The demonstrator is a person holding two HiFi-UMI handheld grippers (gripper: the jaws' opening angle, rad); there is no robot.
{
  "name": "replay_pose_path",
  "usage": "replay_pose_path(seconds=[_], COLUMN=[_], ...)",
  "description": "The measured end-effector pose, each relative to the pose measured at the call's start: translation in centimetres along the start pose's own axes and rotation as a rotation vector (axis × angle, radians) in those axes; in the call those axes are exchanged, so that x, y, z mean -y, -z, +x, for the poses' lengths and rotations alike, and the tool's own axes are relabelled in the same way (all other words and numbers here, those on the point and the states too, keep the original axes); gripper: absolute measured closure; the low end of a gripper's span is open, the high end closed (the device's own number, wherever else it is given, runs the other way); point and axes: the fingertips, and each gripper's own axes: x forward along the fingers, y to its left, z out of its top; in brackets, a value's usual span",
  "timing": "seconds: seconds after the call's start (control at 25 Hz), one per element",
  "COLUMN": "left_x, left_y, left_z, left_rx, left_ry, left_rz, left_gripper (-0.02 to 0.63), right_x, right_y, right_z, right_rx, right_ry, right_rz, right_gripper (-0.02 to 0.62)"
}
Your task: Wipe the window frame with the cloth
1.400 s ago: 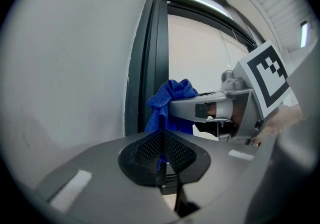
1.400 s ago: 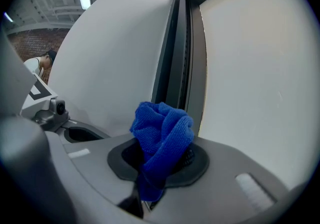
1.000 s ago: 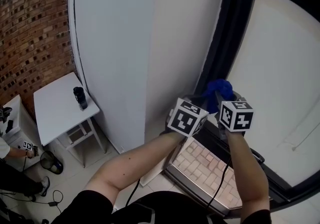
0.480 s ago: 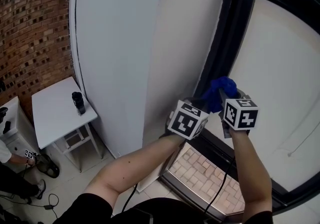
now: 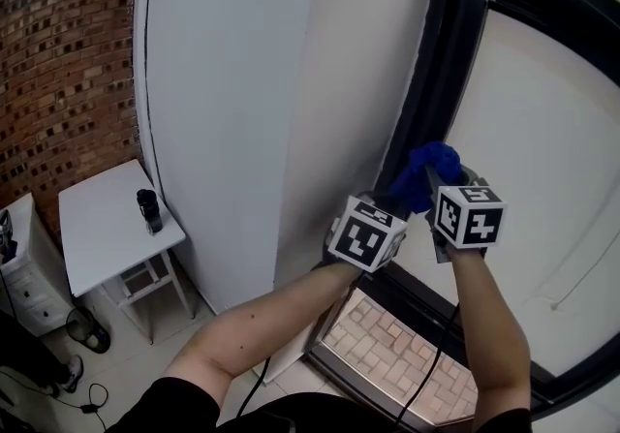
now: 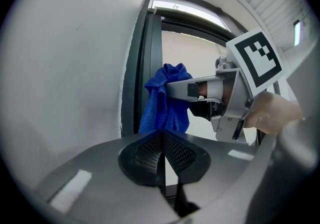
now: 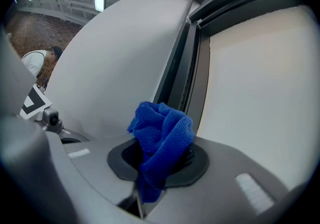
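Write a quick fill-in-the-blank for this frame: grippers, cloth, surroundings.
1. The right gripper is shut on a ____ cloth.
2. The left gripper is shut and holds ____.
3. The dark bottle stands on the white ____.

Missing words: blue; nothing; table.
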Motion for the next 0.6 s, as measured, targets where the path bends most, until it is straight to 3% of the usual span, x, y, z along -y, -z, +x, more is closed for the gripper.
replay_pose_path(seconds=[0.6], left_x=[0.5], left_y=[-3.8], left_z=[0.1], left_rx=[0.034], left_ry=[0.007], left_rz=[0.034], left_gripper=[0.614], right_x=[0.9], right_y=[-5.3], right_z=[0.5], right_rx=[0.055], right_ry=[-0.007], right_rz=[-0.032], right_gripper=[0.52])
